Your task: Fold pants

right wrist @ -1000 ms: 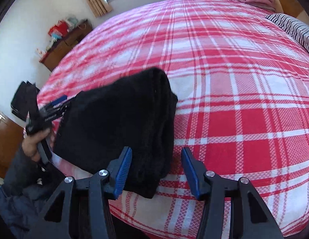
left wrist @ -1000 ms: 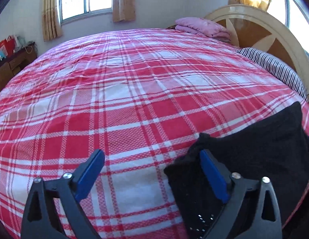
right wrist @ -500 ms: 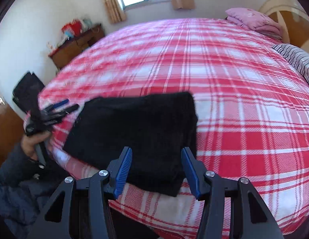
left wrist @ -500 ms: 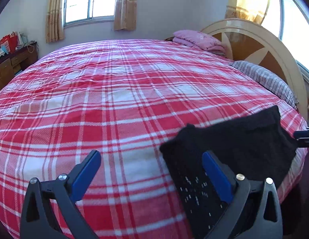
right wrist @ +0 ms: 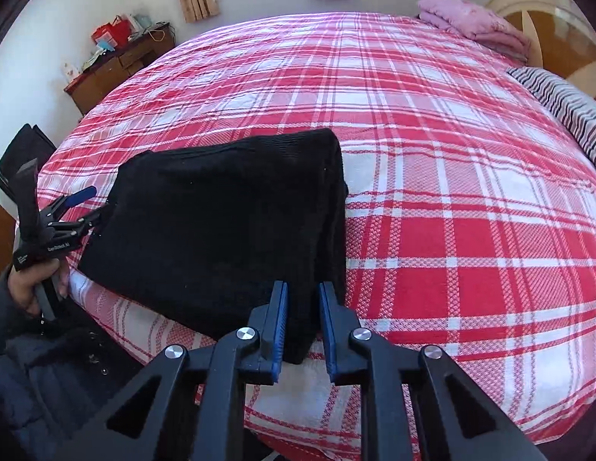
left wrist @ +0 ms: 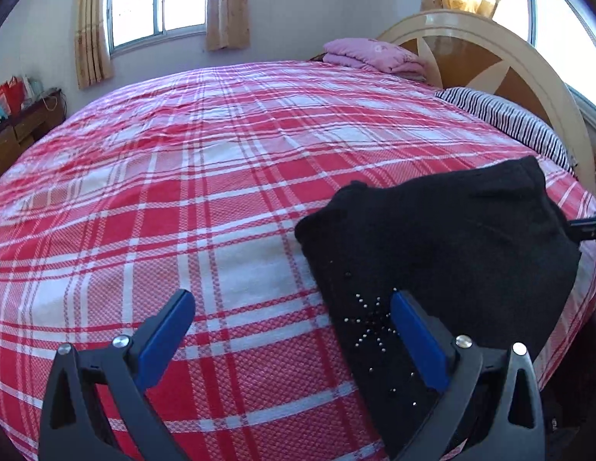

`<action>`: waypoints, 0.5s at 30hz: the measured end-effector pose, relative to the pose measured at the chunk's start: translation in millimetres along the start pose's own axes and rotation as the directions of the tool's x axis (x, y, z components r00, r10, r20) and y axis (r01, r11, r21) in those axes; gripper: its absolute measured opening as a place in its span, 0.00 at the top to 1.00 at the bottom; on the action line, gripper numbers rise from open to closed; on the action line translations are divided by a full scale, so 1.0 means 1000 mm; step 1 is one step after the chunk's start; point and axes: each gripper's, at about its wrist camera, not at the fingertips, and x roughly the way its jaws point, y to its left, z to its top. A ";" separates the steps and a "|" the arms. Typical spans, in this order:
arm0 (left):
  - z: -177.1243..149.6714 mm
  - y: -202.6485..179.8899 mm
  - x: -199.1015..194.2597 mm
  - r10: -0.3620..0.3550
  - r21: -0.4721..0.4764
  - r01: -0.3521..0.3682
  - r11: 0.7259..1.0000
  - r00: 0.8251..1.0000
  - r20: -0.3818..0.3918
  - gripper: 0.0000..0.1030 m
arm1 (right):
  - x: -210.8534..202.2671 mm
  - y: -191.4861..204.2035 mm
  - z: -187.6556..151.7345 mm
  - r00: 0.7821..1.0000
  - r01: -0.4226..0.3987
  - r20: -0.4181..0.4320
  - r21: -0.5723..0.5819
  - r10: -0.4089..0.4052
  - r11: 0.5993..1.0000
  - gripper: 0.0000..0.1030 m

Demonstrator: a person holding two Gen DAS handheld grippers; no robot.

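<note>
The black pants (right wrist: 221, 223) lie folded in a thick rectangle at the near edge of the red plaid bed (right wrist: 432, 176). My right gripper (right wrist: 302, 299) is shut on the near corner of the pants, with fabric between its blue pads. My left gripper (left wrist: 290, 330) is open and empty; its right finger (left wrist: 417, 338) hovers over the pants' end with small silver studs (left wrist: 371, 326). In the right wrist view the left gripper (right wrist: 80, 205) shows at the pants' left end, open.
A pink folded blanket (left wrist: 374, 55) and a striped pillow (left wrist: 505, 119) lie by the wooden headboard (left wrist: 486, 61). A wooden dresser (right wrist: 117, 65) with clutter stands by the far wall. A dark chair (right wrist: 21, 146) stands at the bed's left side.
My right gripper has closed from open onto the near corner of the pants. Both grippers drew back a little, and the folded pants now lie flatter on the bed.
</note>
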 end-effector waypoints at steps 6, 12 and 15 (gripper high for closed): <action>0.001 -0.003 -0.002 0.018 0.017 -0.018 1.000 1.000 -0.007 0.00 | -0.029 0.009 0.007 0.993 -0.009 0.115 0.012 0.007 1.000 0.82; 0.001 -0.010 -0.009 0.013 0.031 -0.012 0.999 1.000 -0.015 0.00 | -0.005 0.057 0.000 0.986 -0.119 0.101 -0.112 0.131 0.987 0.65; -0.001 -0.016 -0.015 -0.007 0.047 0.008 0.999 1.000 -0.018 0.00 | 0.026 0.065 -0.009 0.995 -0.087 0.045 -0.125 0.093 0.988 0.64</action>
